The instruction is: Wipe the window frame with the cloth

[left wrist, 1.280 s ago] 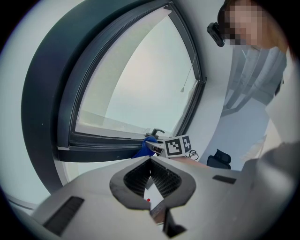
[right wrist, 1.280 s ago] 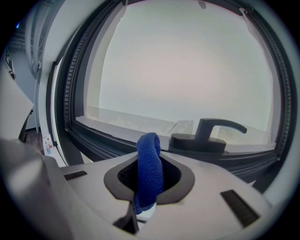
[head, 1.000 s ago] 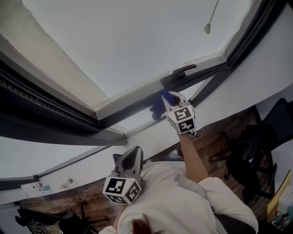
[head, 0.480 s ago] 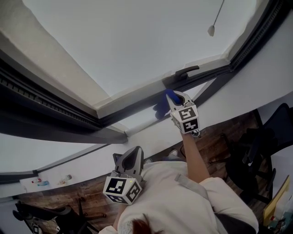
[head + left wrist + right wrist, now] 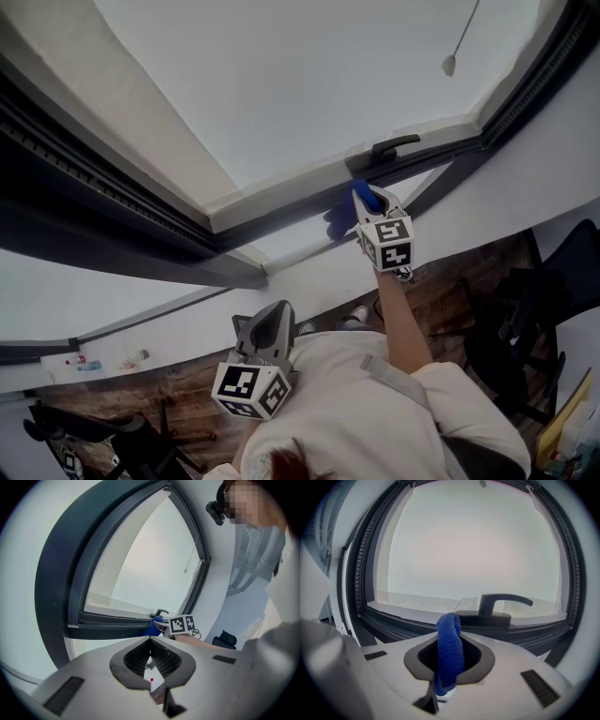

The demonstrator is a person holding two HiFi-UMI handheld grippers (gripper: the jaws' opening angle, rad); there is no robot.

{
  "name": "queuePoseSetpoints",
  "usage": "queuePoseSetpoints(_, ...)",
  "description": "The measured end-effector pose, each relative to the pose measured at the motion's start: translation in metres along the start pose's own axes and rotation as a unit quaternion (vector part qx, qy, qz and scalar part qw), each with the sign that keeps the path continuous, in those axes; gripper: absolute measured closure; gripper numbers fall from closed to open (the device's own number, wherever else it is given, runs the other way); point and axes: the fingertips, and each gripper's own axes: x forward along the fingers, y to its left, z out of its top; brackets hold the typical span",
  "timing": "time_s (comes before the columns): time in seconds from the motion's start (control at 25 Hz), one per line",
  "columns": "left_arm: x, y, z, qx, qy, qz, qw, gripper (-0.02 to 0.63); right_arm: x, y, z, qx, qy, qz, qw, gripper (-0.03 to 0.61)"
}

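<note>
A blue cloth (image 5: 449, 648) is pinched in my right gripper (image 5: 367, 200), which is shut on it. The cloth (image 5: 339, 217) hangs against the dark window frame (image 5: 281, 217), just left of the black window handle (image 5: 392, 147). In the right gripper view the handle (image 5: 502, 603) sits close ahead, above the frame's lower rail (image 5: 408, 620). My left gripper (image 5: 269, 328) is held low near the person's chest, jaws shut with nothing between them. From the left gripper view the cloth (image 5: 153, 627) and the right gripper's marker cube (image 5: 182, 623) show far off at the frame.
White wall (image 5: 525, 178) runs below the window. A pull cord end (image 5: 450, 66) hangs at the upper right. Office chairs (image 5: 525, 319) stand on the wooden floor (image 5: 441, 291) to the right. Small items (image 5: 103, 361) lie at the lower left.
My right gripper with the cloth has slid a little to the right along the frame, toward the handle. The left gripper has stayed where it was.
</note>
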Motion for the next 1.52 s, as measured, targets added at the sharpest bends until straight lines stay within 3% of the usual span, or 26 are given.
queuePoseSetpoints(0.24, -0.011, 0.006, -0.001, 0.009, 0.006, -0.017, 0.9998, 0.609, -0.010, 0.022, -0.009, 0.024, 0.012, -0.001, 1.000, 0.531)
queuePoseSetpoints(0.52, -0.017, 0.003, -0.009, 0.031, 0.030, -0.063, 0.9971, 0.609, -0.028, 0.074, -0.041, 0.031, 0.057, 0.036, 0.997, 0.529)
queuePoseSetpoints(0.88, -0.032, -0.007, -0.021, 0.056, 0.053, -0.112, 0.9908, 0.609, -0.050, 0.146, -0.048, 0.028, 0.055, 0.086, 0.994, 0.529)
queuePoseSetpoints(1.28, -0.070, 0.026, -0.021, 0.018, 0.017, -0.051, 0.9984, 0.609, -0.028, 0.246, 0.009, -0.048, 0.015, 0.196, 0.979, 0.529)
queuePoseSetpoints(1.52, -0.094, 0.046, -0.021, -0.001, 0.000, -0.004, 1.0000, 0.609, -0.006, 0.284, 0.038, -0.081, 0.001, 0.231, 0.969, 0.529)
